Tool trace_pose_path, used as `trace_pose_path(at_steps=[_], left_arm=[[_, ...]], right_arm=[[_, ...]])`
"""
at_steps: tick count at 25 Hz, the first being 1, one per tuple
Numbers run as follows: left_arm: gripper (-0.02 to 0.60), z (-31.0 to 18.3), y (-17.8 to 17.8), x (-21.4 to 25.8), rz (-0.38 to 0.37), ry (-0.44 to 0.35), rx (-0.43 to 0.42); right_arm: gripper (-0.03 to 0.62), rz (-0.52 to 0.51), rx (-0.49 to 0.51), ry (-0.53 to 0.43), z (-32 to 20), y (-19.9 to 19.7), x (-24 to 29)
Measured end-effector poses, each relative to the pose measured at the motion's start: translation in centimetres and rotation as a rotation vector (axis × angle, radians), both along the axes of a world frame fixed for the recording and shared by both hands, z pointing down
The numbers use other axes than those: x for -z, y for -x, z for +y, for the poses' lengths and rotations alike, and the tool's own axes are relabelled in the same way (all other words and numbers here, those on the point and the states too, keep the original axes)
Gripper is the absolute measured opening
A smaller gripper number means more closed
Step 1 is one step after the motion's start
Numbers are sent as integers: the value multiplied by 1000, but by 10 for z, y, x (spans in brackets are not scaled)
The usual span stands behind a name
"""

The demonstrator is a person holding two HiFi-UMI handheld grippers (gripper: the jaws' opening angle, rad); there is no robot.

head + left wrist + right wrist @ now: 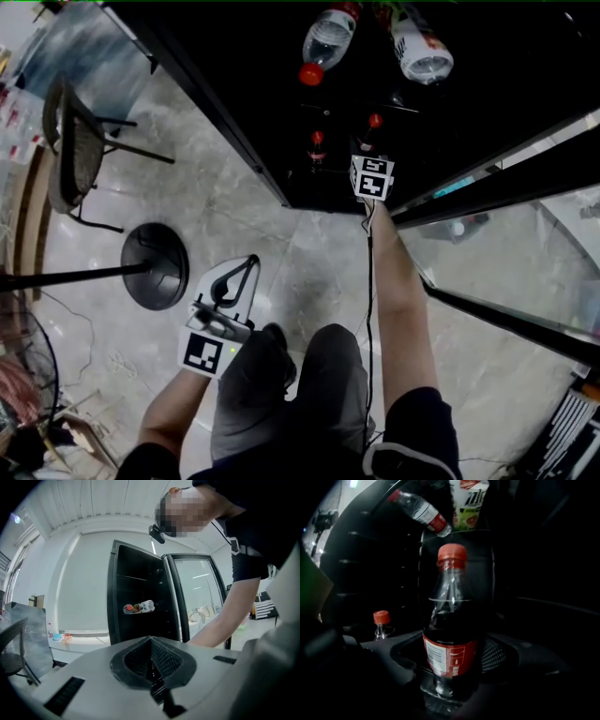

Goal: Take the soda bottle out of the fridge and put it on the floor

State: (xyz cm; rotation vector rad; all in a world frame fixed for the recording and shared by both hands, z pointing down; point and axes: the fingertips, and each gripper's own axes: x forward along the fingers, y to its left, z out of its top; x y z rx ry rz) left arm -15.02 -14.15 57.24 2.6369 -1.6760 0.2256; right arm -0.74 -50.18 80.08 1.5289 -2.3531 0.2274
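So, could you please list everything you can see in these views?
fridge: one, black, door open, before the person.
soda bottle: one, dark, red cap and label, upright in fridge.
second soda bottle: one, red cap, upright at its left.
water bottle: one, clear, red cap, lying on a higher shelf.
white bottle: one, lying beside it.
chair: one, dark, floor, left.
stand base: one, black, round, on floor.
floor: grey marbled.
left gripper: fingers together, empty, above floor.
right gripper: inside fridge, fingers closed on soda bottle.
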Motion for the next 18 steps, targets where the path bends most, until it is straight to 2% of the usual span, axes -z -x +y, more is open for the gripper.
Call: trace_pose_path(at_steps=[18], left_arm=[[23,4,7,-13,-27,-12,11]], right_arm=[[319,-9,6,7,7,-3,-1]])
